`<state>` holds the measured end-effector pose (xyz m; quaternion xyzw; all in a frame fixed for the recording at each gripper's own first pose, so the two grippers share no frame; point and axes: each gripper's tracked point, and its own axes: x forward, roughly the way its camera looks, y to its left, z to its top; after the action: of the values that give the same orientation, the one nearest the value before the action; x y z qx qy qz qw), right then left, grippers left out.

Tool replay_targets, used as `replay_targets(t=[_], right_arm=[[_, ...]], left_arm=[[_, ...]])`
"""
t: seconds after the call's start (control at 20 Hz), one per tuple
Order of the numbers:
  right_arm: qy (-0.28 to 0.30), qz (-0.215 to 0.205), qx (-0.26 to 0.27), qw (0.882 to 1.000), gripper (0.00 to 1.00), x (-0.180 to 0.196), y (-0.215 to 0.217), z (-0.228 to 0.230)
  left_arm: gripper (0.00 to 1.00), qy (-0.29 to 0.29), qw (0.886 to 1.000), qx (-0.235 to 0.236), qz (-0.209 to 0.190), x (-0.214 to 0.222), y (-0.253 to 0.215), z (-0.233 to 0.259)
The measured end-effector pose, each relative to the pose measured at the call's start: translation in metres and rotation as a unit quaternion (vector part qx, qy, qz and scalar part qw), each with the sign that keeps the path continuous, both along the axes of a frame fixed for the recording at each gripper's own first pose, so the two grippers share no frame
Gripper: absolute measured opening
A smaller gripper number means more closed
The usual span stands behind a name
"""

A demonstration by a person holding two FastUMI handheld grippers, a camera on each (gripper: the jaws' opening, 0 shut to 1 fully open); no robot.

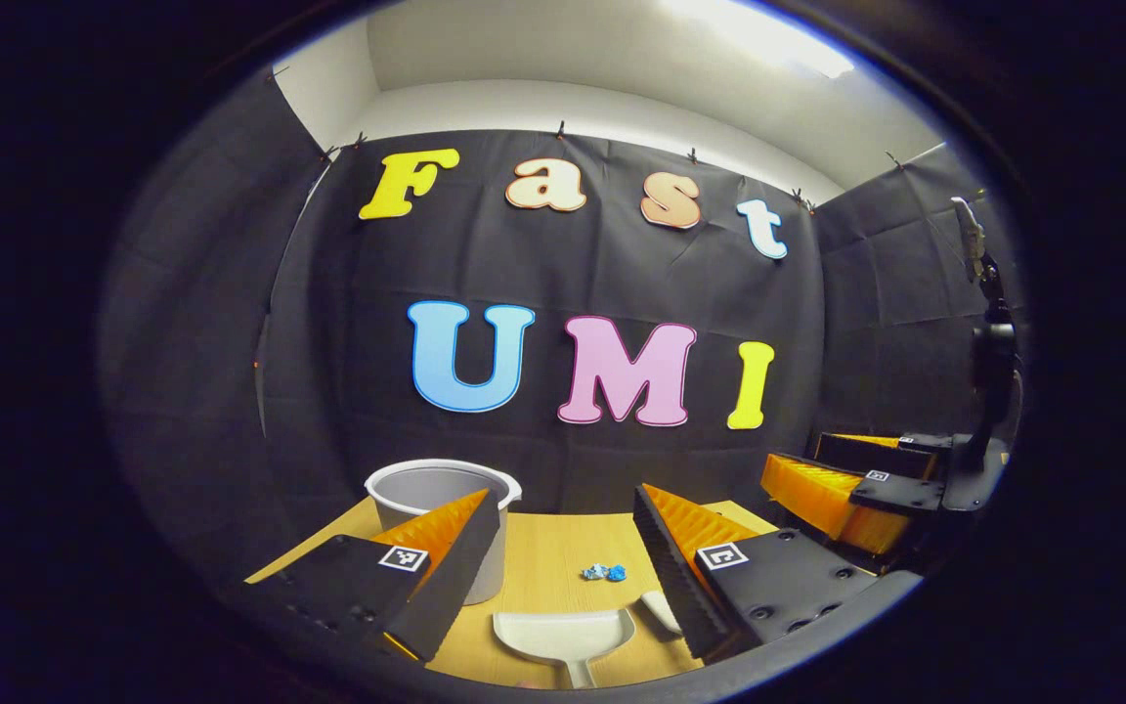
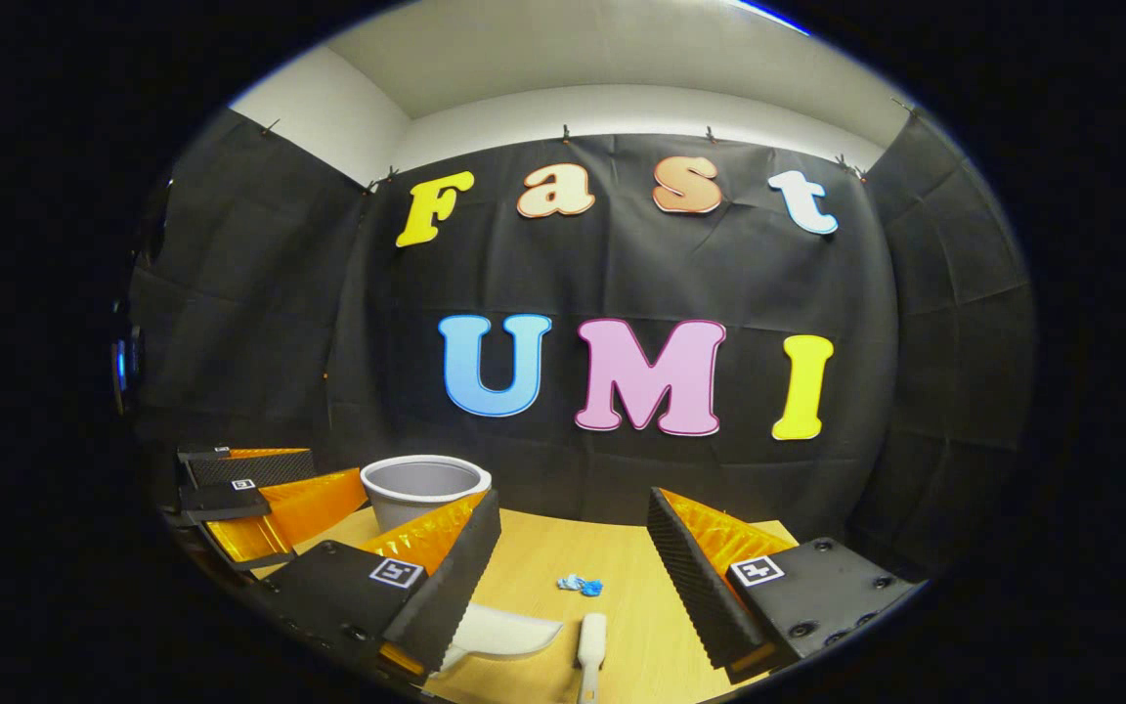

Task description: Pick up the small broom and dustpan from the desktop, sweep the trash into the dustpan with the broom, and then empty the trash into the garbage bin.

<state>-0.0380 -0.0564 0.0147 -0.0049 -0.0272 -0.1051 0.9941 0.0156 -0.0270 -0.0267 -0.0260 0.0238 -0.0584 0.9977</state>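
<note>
Left gripper (image 1: 563, 562): its two black-and-orange ribbed fingers stand wide apart above the near edge of the light wooden desk (image 1: 563, 548), with nothing between them.
Right gripper (image 2: 573, 572): its own black-and-orange fingers are likewise spread wide and hold nothing; in the left gripper view it shows at the right side of the desk (image 1: 851, 489), well apart from the other.
Left gripper seen from the right gripper view: orange and black, at the desk's left edge (image 2: 260, 499).
Dustpan: a white plastic dustpan (image 1: 563, 636) lies flat at the near edge of the desk, between the left gripper's fingers, its short handle pointing toward the camera; in the right gripper view (image 2: 504, 631) its left part is hidden behind the left finger.
Broom: a small white broom (image 2: 590, 645) lies on the desk just to the right of the dustpan, near it but apart; in the left gripper view only its white end (image 1: 661, 611) peeks out beside the right finger.
Trash: a little crumpled blue-and-white scrap (image 1: 605, 572) sits near the middle of the desk, beyond the dustpan and broom; also (image 2: 580, 585).
Garbage bin: a round pale grey plastic bin (image 1: 441, 508) stands upright at the far left corner of the desk, partly behind the left finger; also (image 2: 423, 489).
</note>
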Motion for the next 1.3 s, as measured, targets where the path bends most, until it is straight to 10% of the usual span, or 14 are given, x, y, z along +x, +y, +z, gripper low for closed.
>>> replay_targets(t=[0.55, 0.9, 1.3], right_arm=[[0.049, 0.007, 0.019, 0.999, 0.98, 0.017, -0.019, -0.02], [0.069, 0.018, 0.045, 0.996, 0.98, 0.037, -0.052, -0.038], [0.112, 0.047, 0.096, 0.988, 0.98, 0.048, -0.097, -0.084]], left_arm=[[0.82, 0.109, 0.994, 0.009, -0.005, 0.018, -0.013, -0.061], [0.83, 0.237, 0.971, 0.029, -0.018, 0.035, -0.035, -0.139], [0.84, 0.504, 0.864, 0.004, 0.009, 0.002, -0.043, -0.265]])
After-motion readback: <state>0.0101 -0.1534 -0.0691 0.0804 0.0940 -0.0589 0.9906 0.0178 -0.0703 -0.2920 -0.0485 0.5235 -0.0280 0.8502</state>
